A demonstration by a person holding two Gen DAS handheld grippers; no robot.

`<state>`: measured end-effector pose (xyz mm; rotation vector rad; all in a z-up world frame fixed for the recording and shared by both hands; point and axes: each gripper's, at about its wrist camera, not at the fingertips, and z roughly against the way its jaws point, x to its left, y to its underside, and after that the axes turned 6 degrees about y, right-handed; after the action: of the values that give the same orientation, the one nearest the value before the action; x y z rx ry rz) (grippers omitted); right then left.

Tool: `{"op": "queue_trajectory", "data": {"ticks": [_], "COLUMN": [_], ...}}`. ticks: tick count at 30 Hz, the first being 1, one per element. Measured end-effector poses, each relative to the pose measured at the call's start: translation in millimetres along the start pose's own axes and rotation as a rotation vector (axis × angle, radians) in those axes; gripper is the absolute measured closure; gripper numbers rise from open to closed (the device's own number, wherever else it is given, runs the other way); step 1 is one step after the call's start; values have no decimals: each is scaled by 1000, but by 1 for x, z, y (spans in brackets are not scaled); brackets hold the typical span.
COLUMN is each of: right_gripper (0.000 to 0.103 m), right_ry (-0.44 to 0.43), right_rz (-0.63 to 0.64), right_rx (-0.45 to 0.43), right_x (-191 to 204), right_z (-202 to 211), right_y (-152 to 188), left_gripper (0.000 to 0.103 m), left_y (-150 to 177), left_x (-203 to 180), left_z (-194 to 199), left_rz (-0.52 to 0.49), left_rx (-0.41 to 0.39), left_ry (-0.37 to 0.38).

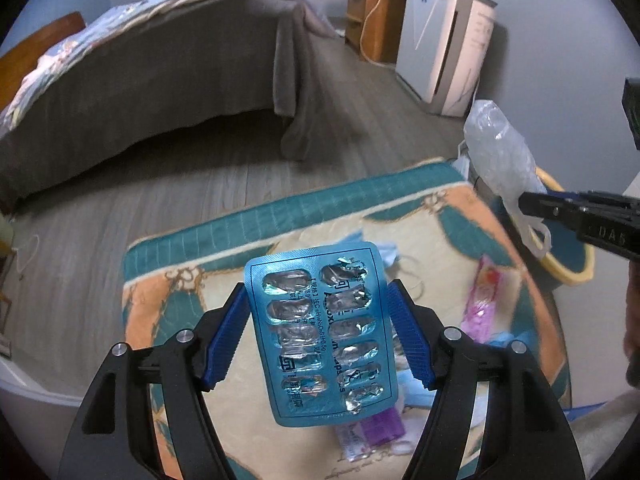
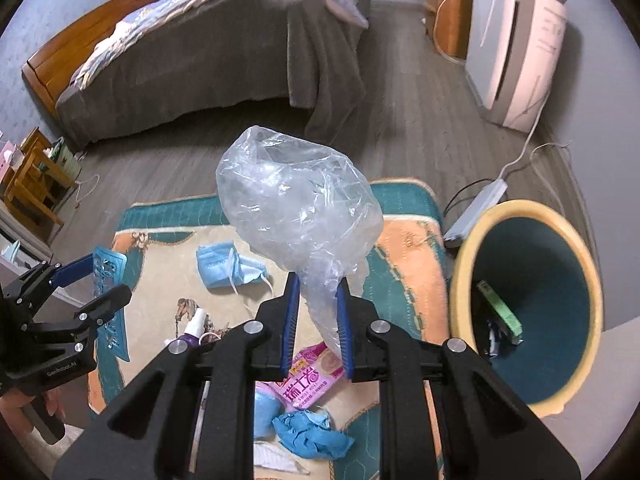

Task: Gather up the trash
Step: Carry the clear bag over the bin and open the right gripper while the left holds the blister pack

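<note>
While the left gripper (image 1: 318, 312) clamps its ribbed blue jaws wide on the edges of a flat, foil-backed blue blister pack (image 1: 320, 336) with burst pockets, the right gripper (image 2: 318, 312) pinches the neck of a crinkled clear plastic bag (image 2: 296, 200) between nearly closed jaws. Both hang above the patterned rug (image 2: 404, 248); the round yellow-rimmed bin (image 2: 532, 308) stands at three o'clock of the bag.

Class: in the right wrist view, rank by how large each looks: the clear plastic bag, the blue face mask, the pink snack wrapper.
1. clear plastic bag, largest, though nearness to the camera inflates it.
2. blue face mask.
3. pink snack wrapper, partly hidden, so its place below the mask is unsure.
</note>
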<state>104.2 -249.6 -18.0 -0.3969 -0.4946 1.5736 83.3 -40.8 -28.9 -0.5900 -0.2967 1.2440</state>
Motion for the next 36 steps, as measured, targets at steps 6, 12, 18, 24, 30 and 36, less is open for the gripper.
{"op": "queue_trajectory", "data": {"ticks": [6, 12, 18, 24, 30, 36], "right_gripper": [86, 86, 86, 86, 86, 86], "right_ry": [9, 22, 27, 23, 25, 43], "right_rz": [10, 26, -7, -27, -20, -17], "right_rx": [-22, -41, -59, -67, -75, -87], "right_x": [4, -2, -20, -40, -61, -84], "right_z": [19, 35, 46, 48, 49, 56], "right_y": [11, 21, 23, 21, 15, 10], "left_gripper": [33, 33, 33, 33, 33, 33], "left_y": [-7, -7, 0, 1, -12, -25], "left_x": [-18, -32, -49, -62, -79, -112], "left_z": [20, 24, 28, 30, 43, 43], "left_rz": [-22, -60, -118, -137, -126, -168], "left_rx": [-59, -73, -91, -89, -117, -123], "left_ry": [11, 4, 3, 19, 18, 39]}}
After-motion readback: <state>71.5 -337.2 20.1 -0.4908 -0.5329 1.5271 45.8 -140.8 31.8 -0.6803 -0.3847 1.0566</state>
